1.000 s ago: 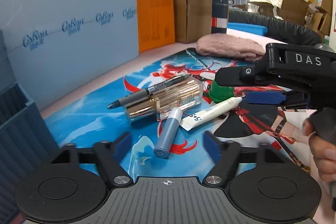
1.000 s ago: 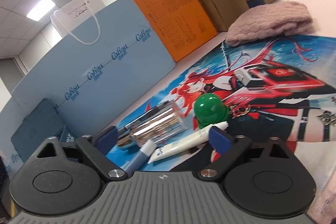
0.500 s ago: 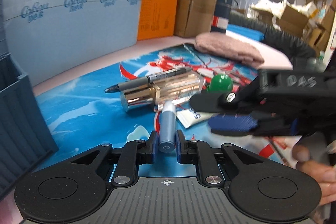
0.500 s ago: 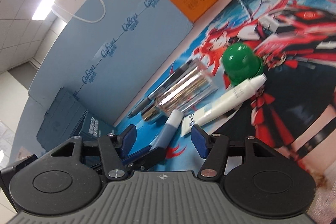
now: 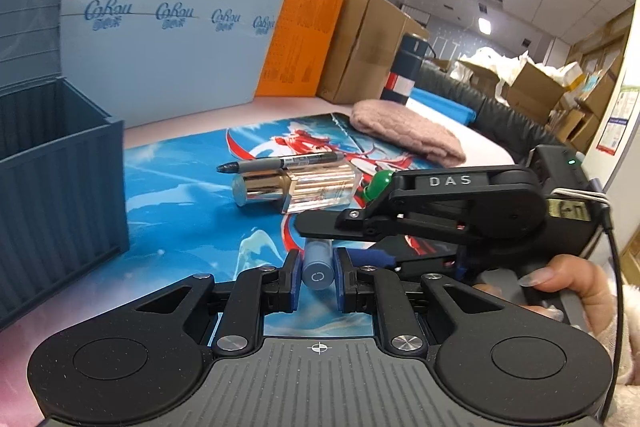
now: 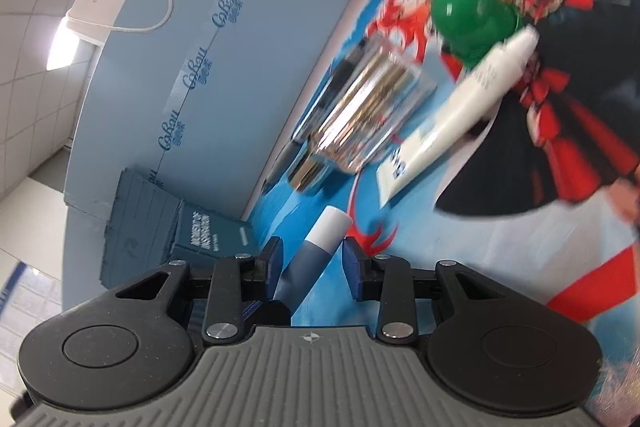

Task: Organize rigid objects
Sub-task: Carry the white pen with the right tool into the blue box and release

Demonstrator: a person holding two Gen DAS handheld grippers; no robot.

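A blue tube point(image 5: 318, 275) with a white cap point(image 6: 330, 227) lies just above the printed mat point(image 5: 192, 219). My left gripper point(image 5: 317, 267) is shut on its blue butt end. My right gripper point(image 5: 340, 243) comes in from the right, rolled on its side. In the right wrist view the right gripper point(image 6: 314, 259) is closing around the capped end, with narrow gaps still showing beside the pads. Further back lie a glass and gold perfume bottle point(image 5: 296, 185), a grey marker point(image 5: 280, 163), a green dome point(image 6: 472, 15) and a white tube point(image 6: 460, 111).
A dark blue ribbed bin point(image 5: 52, 179) stands open at the left edge of the mat. A light blue board point(image 5: 180, 47), an orange panel and cardboard boxes wall the back. A pink knit hat point(image 5: 404, 131) and a dark flask point(image 5: 406, 71) sit far right.
My left gripper shut on the blue tube and then shifted towards the bin. My right gripper rolled, sank and came over the tube's capped end with its jaws narrowing.
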